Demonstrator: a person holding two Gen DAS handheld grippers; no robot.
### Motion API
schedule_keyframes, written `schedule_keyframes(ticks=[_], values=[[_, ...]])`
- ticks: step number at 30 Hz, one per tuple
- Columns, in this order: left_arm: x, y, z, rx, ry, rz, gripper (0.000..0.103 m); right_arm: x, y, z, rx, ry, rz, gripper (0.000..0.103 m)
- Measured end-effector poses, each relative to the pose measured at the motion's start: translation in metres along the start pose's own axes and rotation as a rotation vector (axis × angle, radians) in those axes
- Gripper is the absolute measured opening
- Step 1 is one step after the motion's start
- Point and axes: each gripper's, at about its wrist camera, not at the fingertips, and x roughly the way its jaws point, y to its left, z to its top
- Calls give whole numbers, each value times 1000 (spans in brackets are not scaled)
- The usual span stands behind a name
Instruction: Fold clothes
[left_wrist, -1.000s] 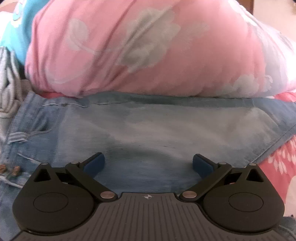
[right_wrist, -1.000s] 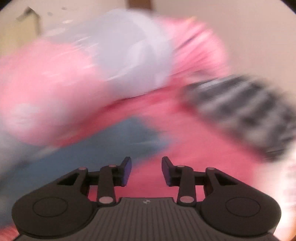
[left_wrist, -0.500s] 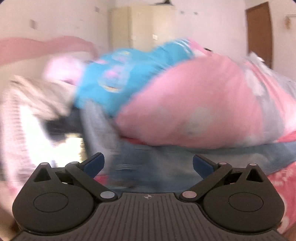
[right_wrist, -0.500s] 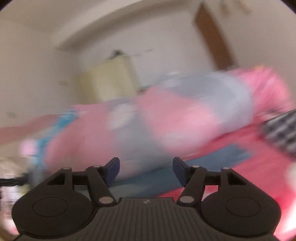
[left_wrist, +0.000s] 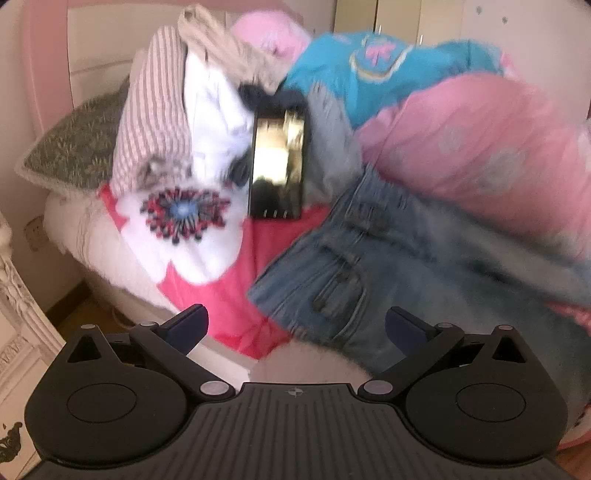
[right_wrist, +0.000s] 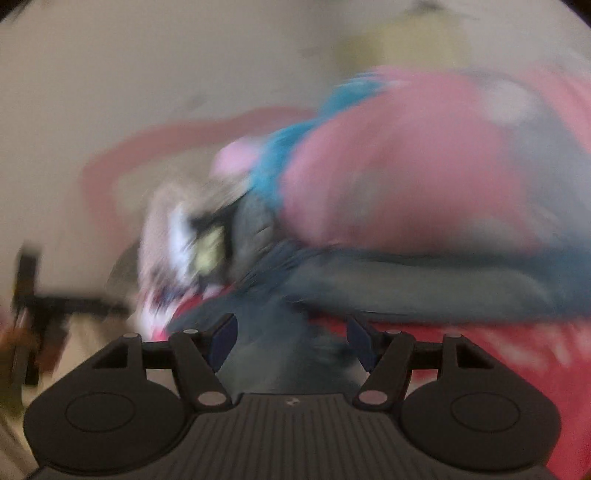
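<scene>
Light blue jeans (left_wrist: 369, 273) lie flat on the bed, their waistband and pocket toward the left, partly under a big pink quilt (left_wrist: 480, 147). My left gripper (left_wrist: 295, 325) is open and empty, held back from the bed's corner with the jeans' waist end between its fingers in view. In the blurred right wrist view the jeans (right_wrist: 369, 280) lie just ahead of my right gripper (right_wrist: 291, 336), which is open and empty. Whether it touches the cloth I cannot tell.
A heap of clothes sits at the bed's head: a turquoise garment (left_wrist: 369, 74), a striped pink one (left_wrist: 151, 110), a white one (left_wrist: 214, 110). A phone-like shiny slab (left_wrist: 277, 166) leans there. A grey pillow (left_wrist: 74, 144) and white carved furniture (left_wrist: 18, 314) are at left.
Both grippers pulled back off the jeans and swung left toward the waist end. The right gripper's jaws opened wider. Both views blur with fast motion.
</scene>
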Motion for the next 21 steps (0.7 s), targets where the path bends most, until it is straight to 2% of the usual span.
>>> schedule_keyframes(ticks=[2,7,11,14,18,21], values=[[6,6,-4,-2,-2,15,102,24,33,2,-151,36,21,68],[18,24,-13,-38,-15,34,102,92,107,-11,-339,131,146,63],[31,42,-17,-102,-38,-20,102,140,160,-45,-604,171,106,62],[39,54,-23,-147,-40,-57,102,169,179,-69,-757,186,68,61],[46,68,-33,-224,-35,-111,102,190,190,-84,-877,185,47,61],[49,76,-34,-248,-44,-135,102,196,191,-77,-883,161,44,61]])
